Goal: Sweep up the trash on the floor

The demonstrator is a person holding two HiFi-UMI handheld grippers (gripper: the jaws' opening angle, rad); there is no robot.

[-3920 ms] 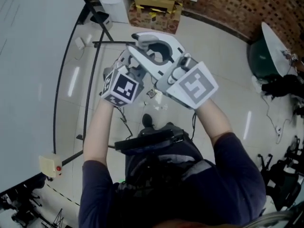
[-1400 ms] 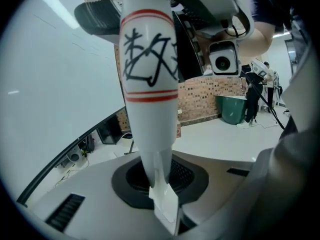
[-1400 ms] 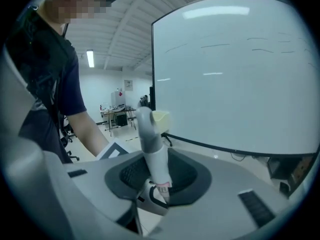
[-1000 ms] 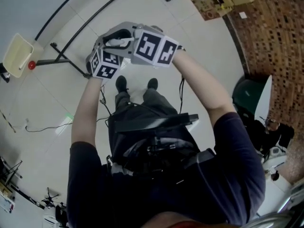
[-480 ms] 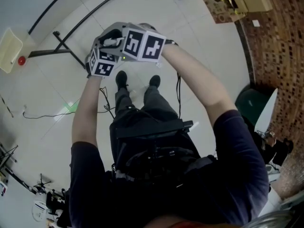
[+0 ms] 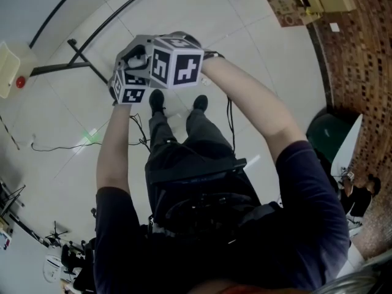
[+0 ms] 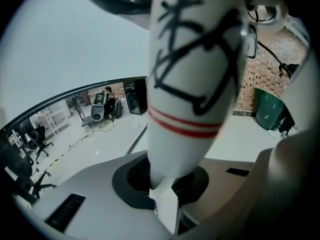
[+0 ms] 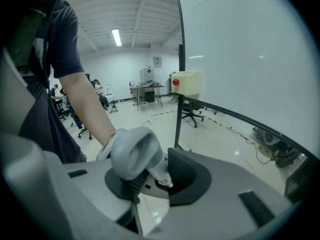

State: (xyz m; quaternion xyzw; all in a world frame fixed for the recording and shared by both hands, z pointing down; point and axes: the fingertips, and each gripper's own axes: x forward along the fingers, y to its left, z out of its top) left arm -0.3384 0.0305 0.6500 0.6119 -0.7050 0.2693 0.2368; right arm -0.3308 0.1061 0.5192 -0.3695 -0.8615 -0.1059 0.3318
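Pale glossy floor (image 6: 257, 48) takes up most of the room below, with a brick wall (image 6: 361, 54) along one side, a green bin (image 6: 324, 130) at its foot, and the black legs of a stand (image 6: 79, 63) running off on the other side. The person stands in the middle of it, dark shoes (image 6: 157, 100) close together. Both arms reach forward and down, so the two grippers meet side by side, touching, over the tiles just past the toes. The left gripper (image 7: 167, 204) is nipped in narrow on a white handle (image 7: 190, 84) with two red bands and a black scrawl. The long axis of that handle rises steeply out of the jaws and passes close by the camera. The right gripper (image 8: 150, 189) has its jaws about half spread and closed round a grey handle end (image 8: 135, 151) with a rounded loop top and a dark ribbed collar — a firm hold, by the look of it. Which one is the broom and which the pan I can't say, since neither working end shows. I can't pick out the trash for certain in any view. It should be on the floor ahead of the shoes, under or just beyond the joined grippers, so I'd judge the coming move goes down and forward — with both hands equally near
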